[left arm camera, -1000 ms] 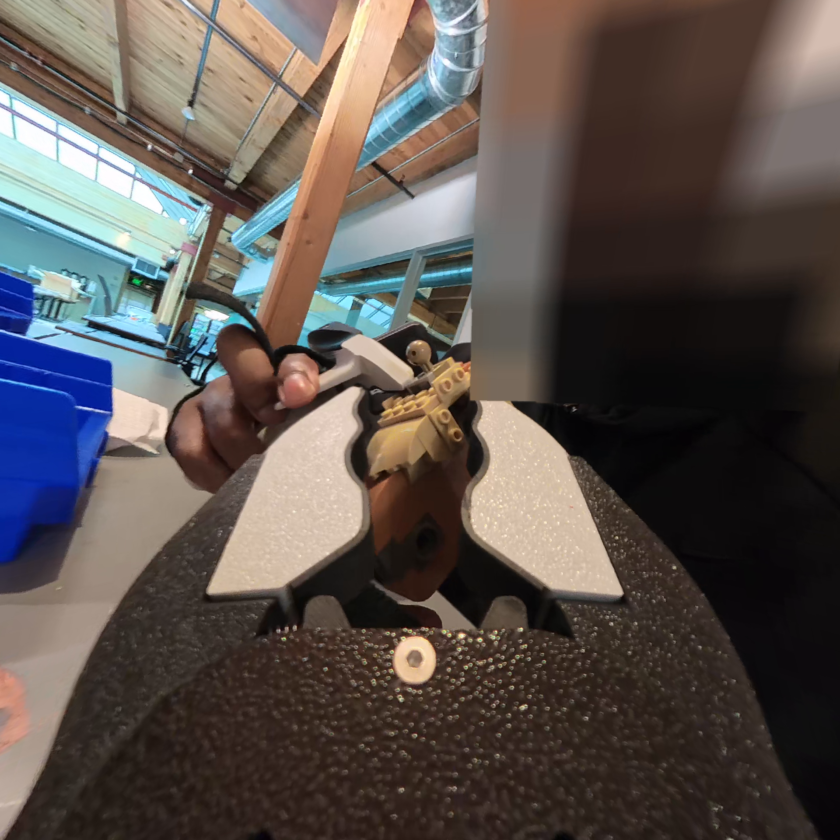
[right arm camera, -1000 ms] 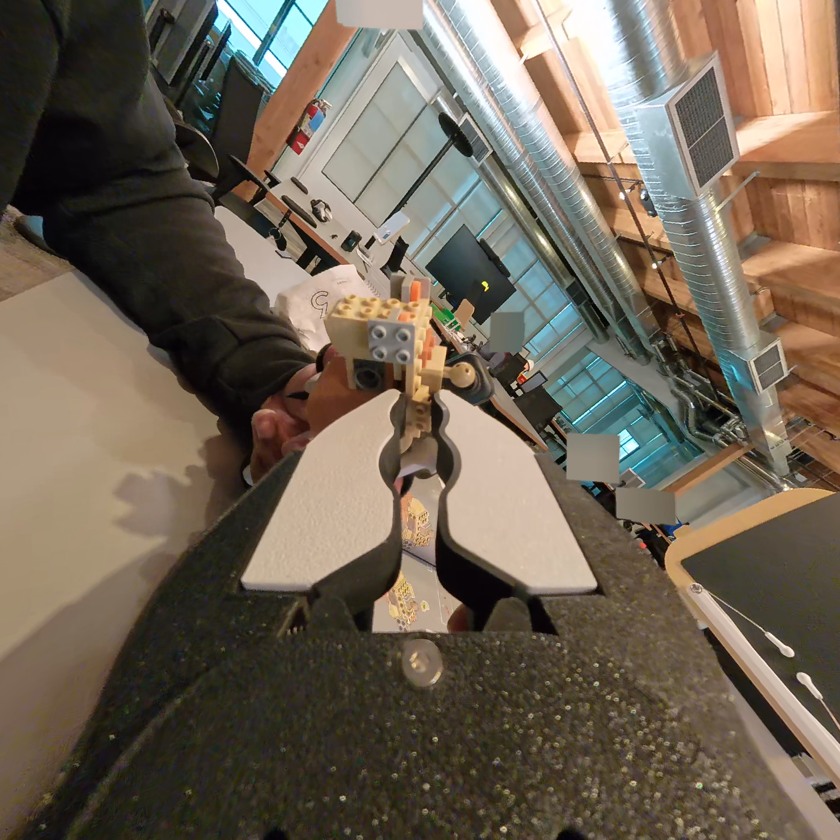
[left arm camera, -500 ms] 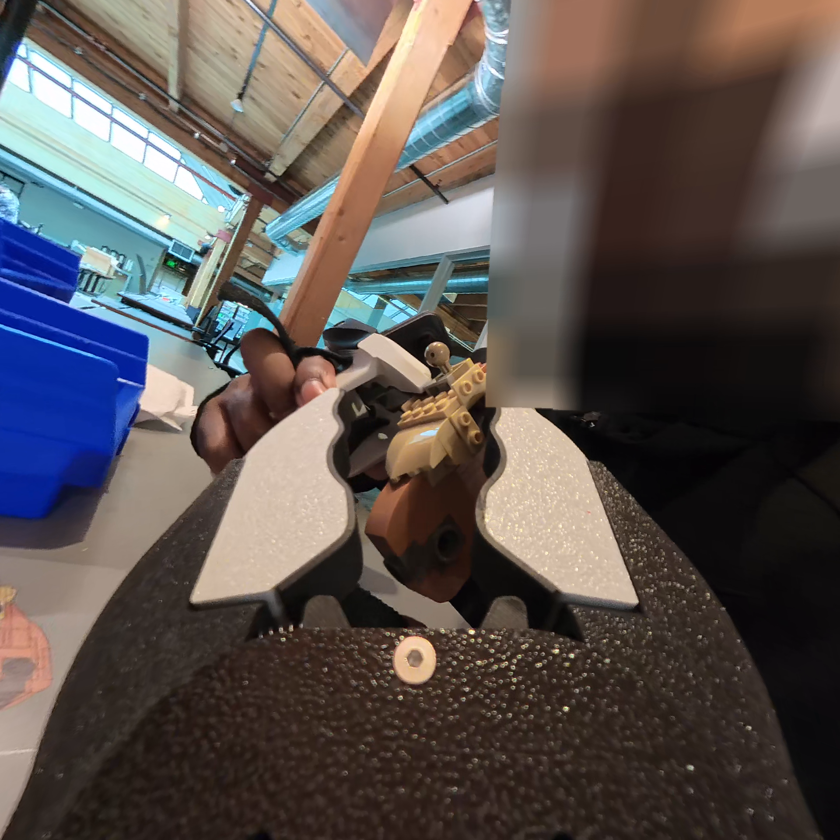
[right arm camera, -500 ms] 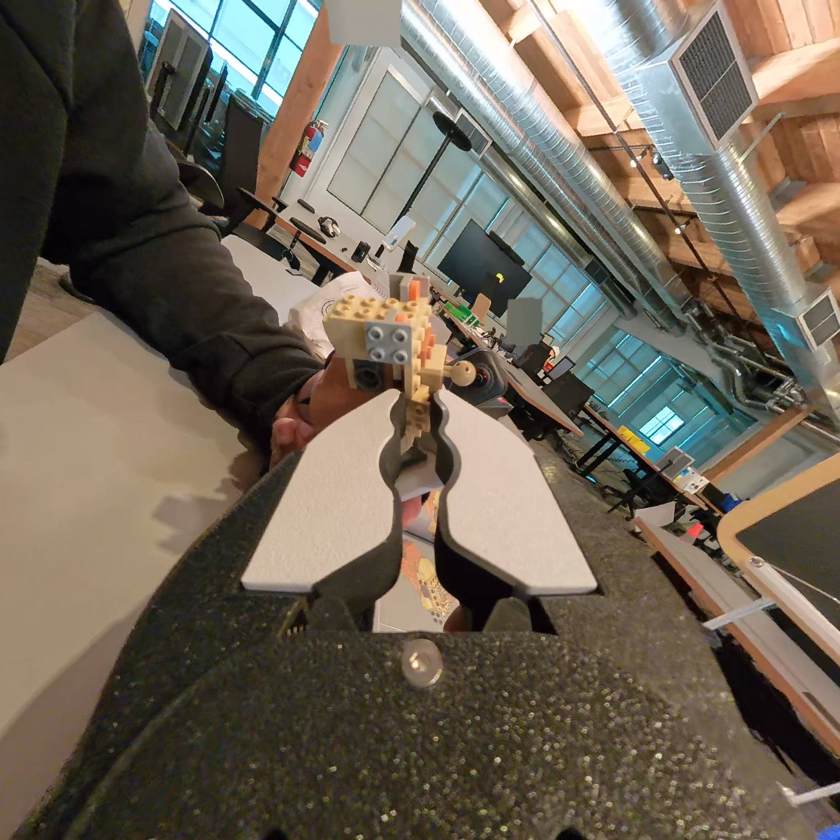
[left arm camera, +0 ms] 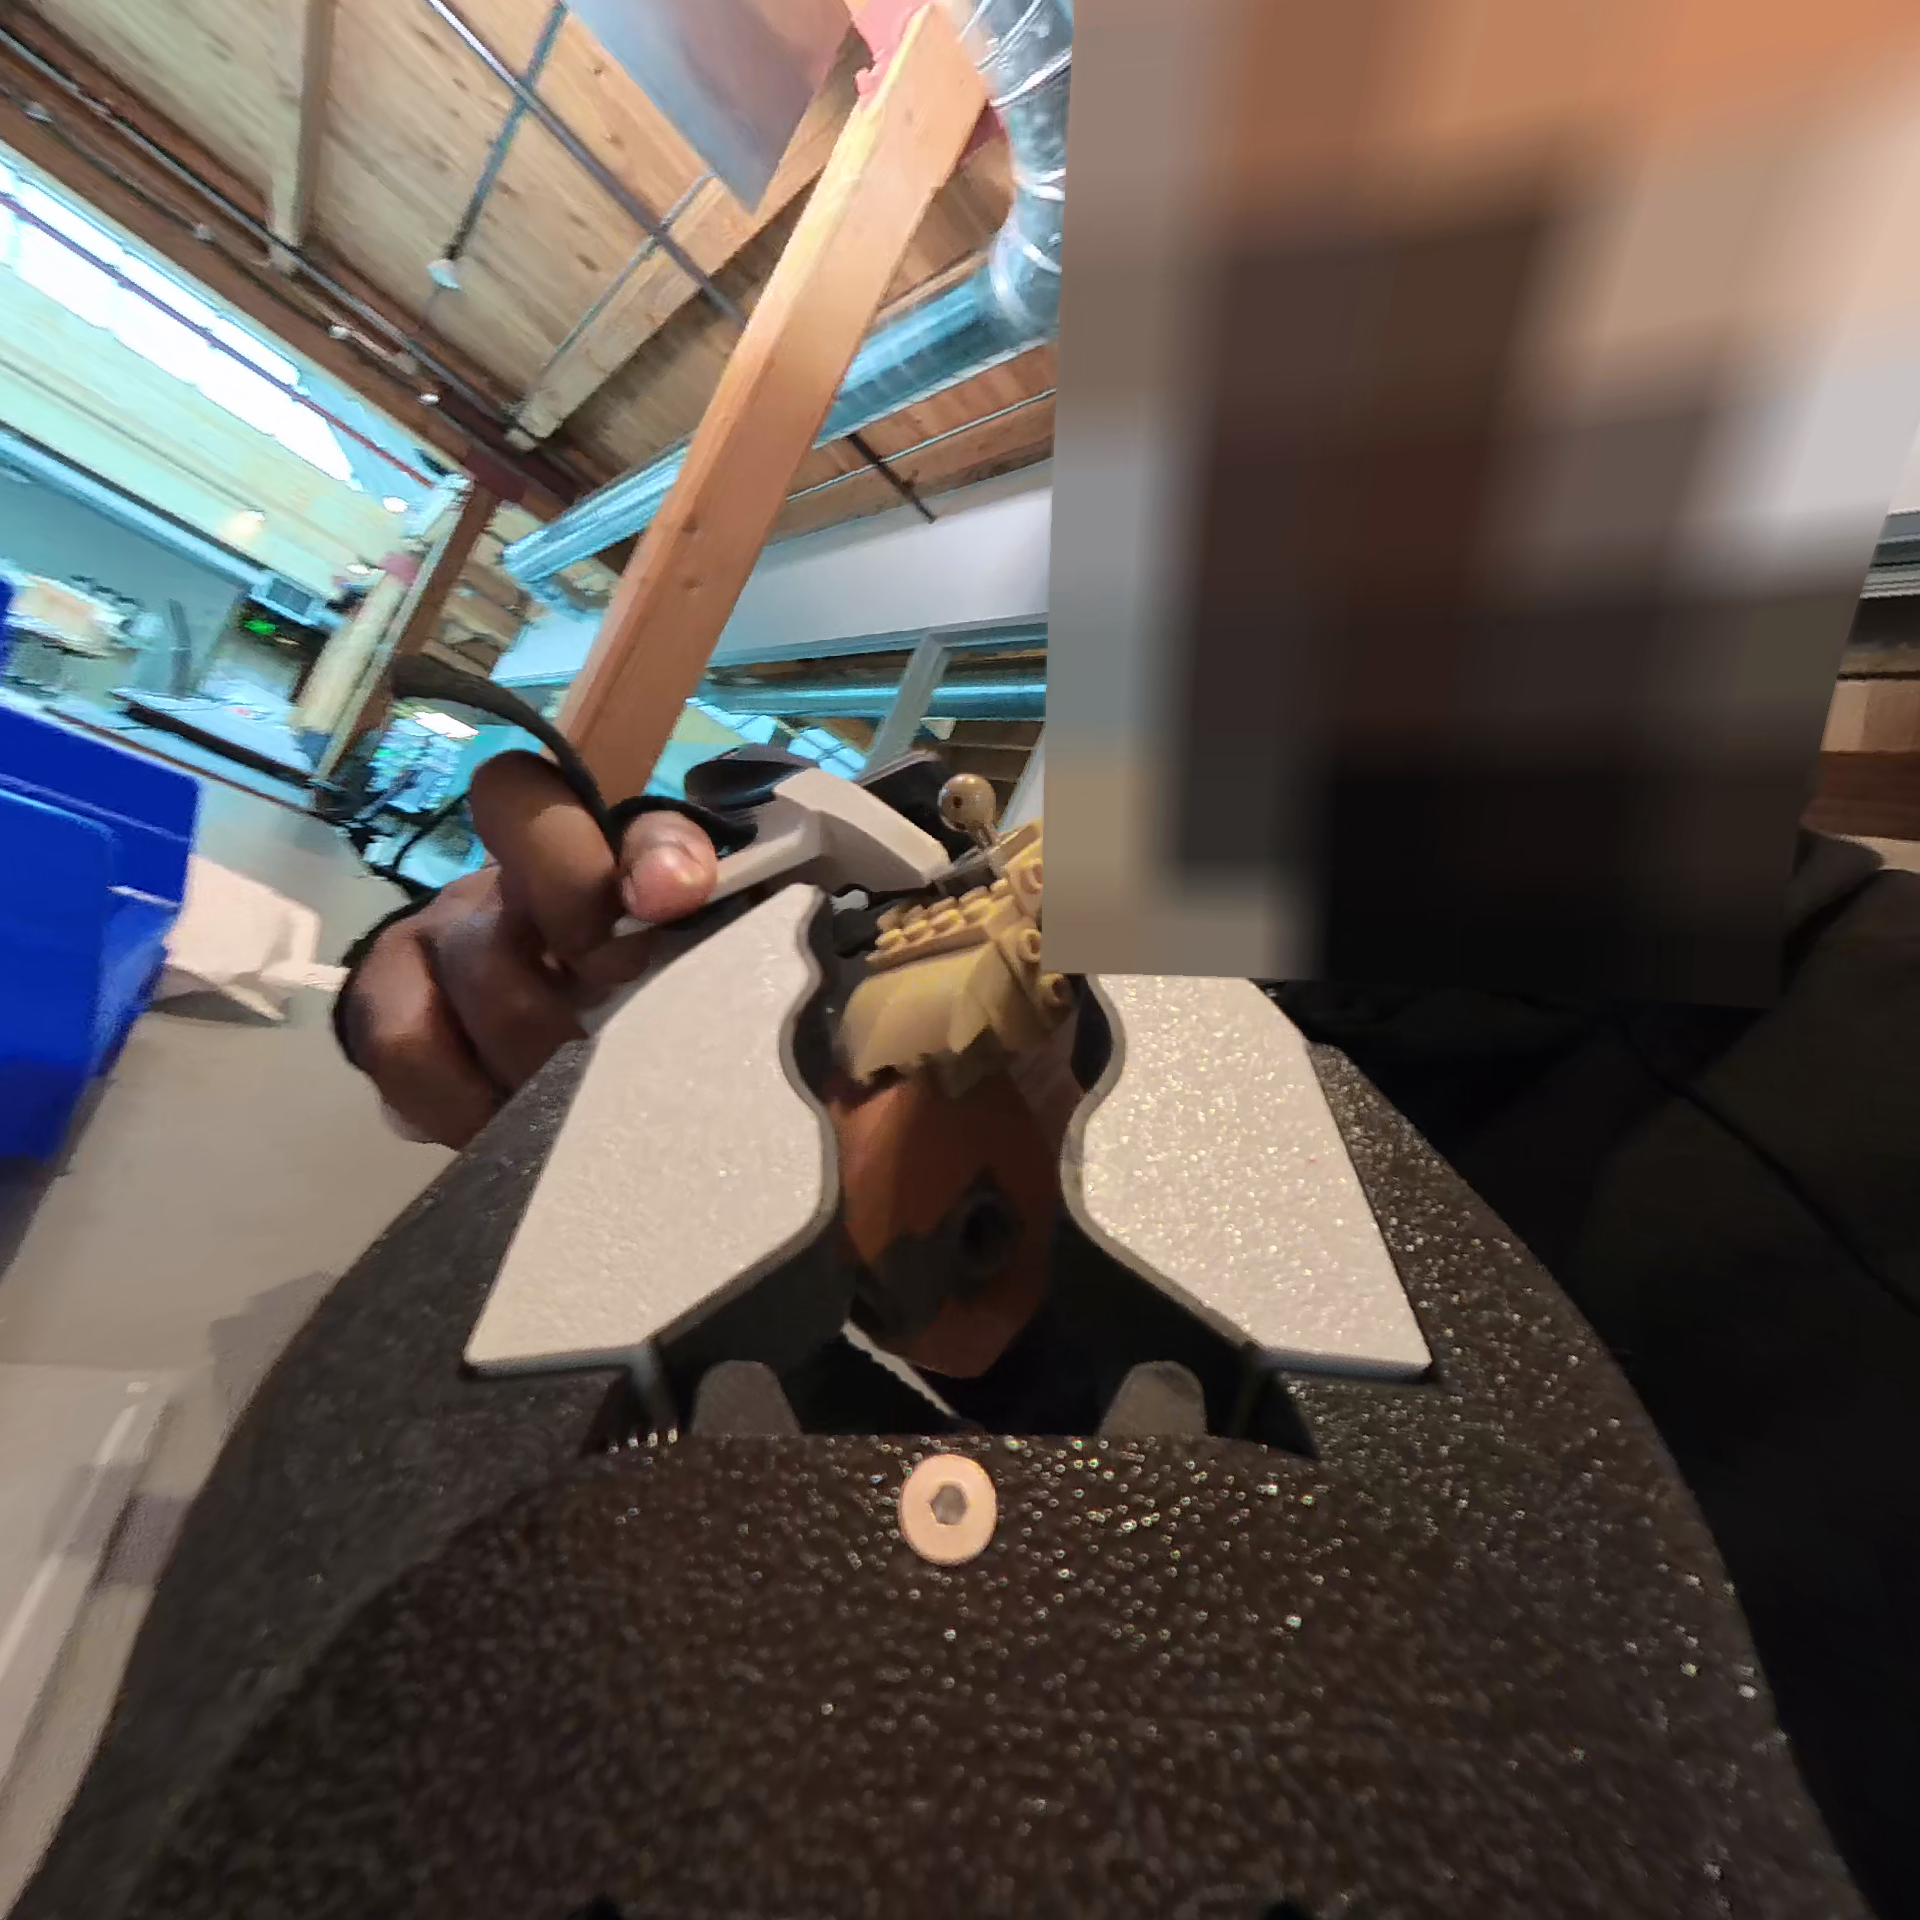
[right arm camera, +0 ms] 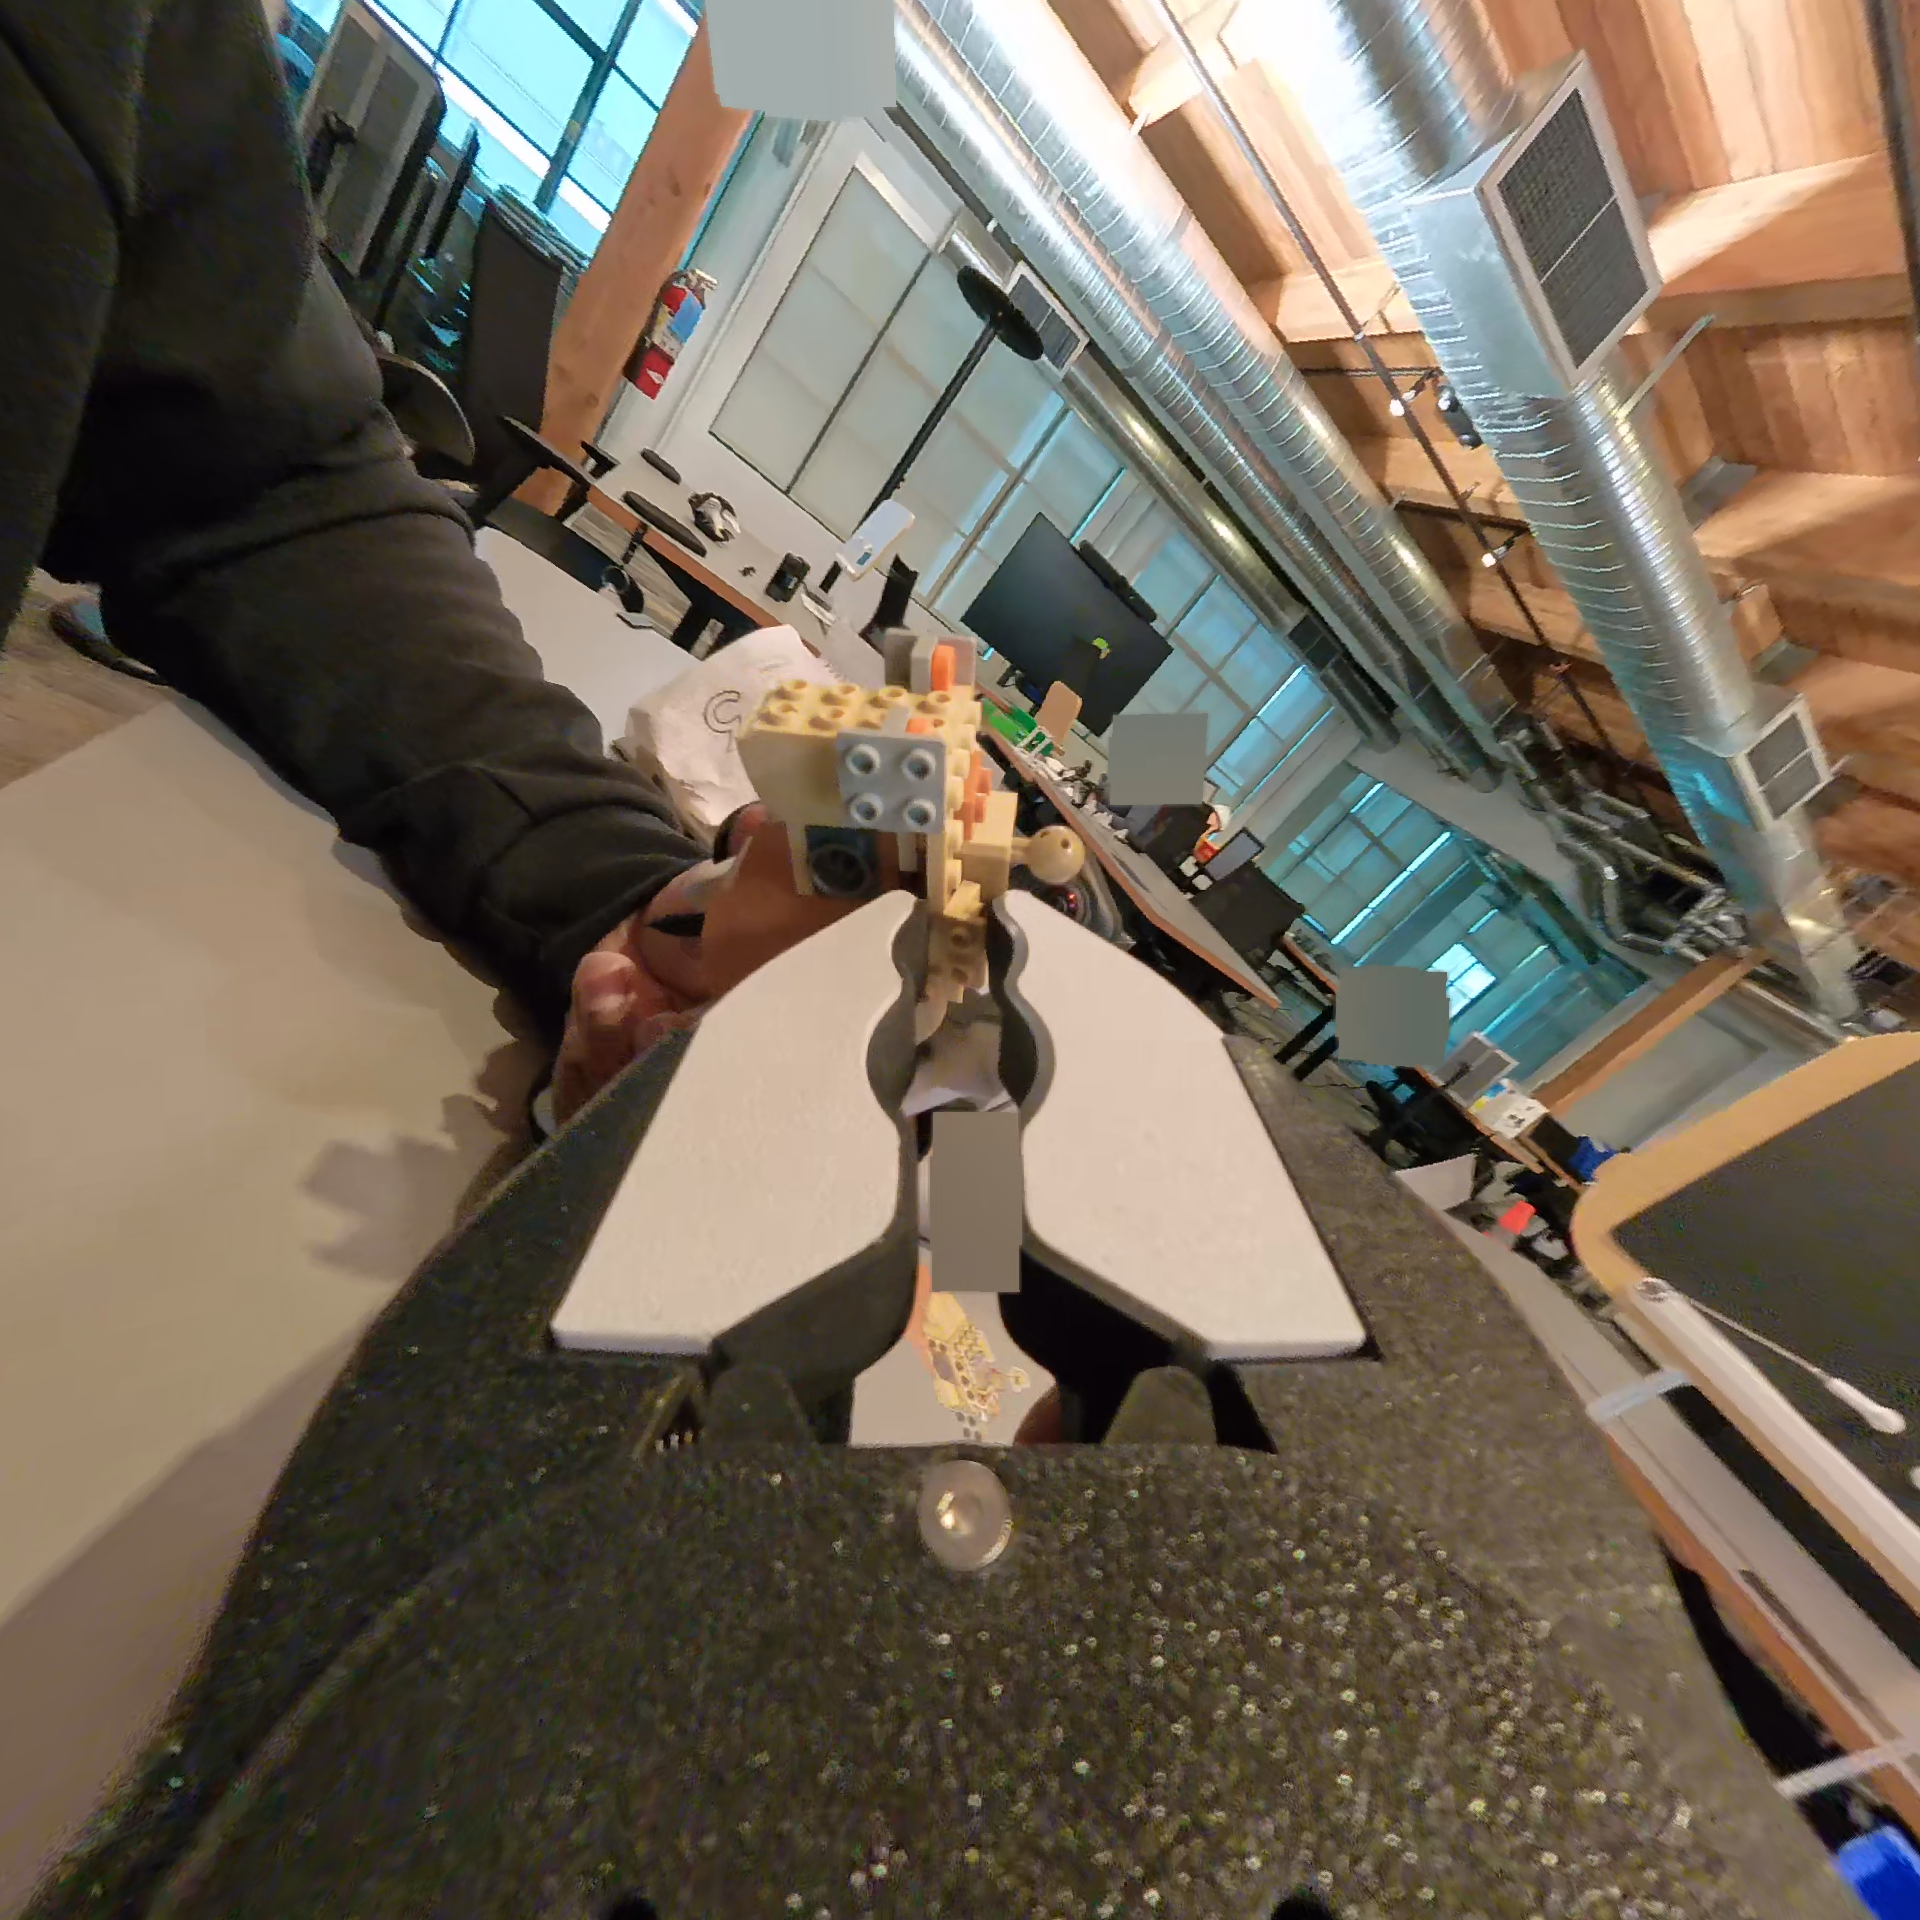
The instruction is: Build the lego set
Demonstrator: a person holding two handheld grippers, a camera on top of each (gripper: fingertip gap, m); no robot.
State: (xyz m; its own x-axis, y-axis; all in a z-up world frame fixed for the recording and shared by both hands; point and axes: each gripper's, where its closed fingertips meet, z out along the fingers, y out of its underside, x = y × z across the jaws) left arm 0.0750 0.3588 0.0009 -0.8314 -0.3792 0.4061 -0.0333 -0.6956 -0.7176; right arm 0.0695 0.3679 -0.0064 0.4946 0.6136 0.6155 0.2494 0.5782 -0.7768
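Note:
The lego model is a brown body [left arm camera: 935, 1164] with a tan studded top [left arm camera: 935, 997] and a tan ball-joint pin [left arm camera: 964, 800]. My left gripper [left arm camera: 951, 966] is shut on the brown body, held up off the table. In the right wrist view the model [right arm camera: 831, 748] shows tan bricks, a grey 2x2 plate [right arm camera: 891, 790], orange pieces and the ball pin [right arm camera: 1058, 857]. My right gripper [right arm camera: 956, 920] is shut on a thin tan part at the model's lower edge. The right gripper's fingers [left arm camera: 831, 831] and the hand holding it show in the left wrist view.
Blue bins [left arm camera: 73, 935] and crumpled white paper [left arm camera: 239, 935] lie on the grey table [left arm camera: 208, 1143] at left. A dark sleeve [right arm camera: 364, 675] reaches over the table [right arm camera: 208, 1039]. An instruction sheet [right arm camera: 961, 1361] lies below. A black board with a wooden rim [right arm camera: 1766, 1195] stands at right. Only a small space, under 4 cm, lies between the two pairs of fingers.
Both grippers keep hold of the model. Both views have tilted and shifted a little as the hands turned the model; the blue bins have slid toward the left edge.

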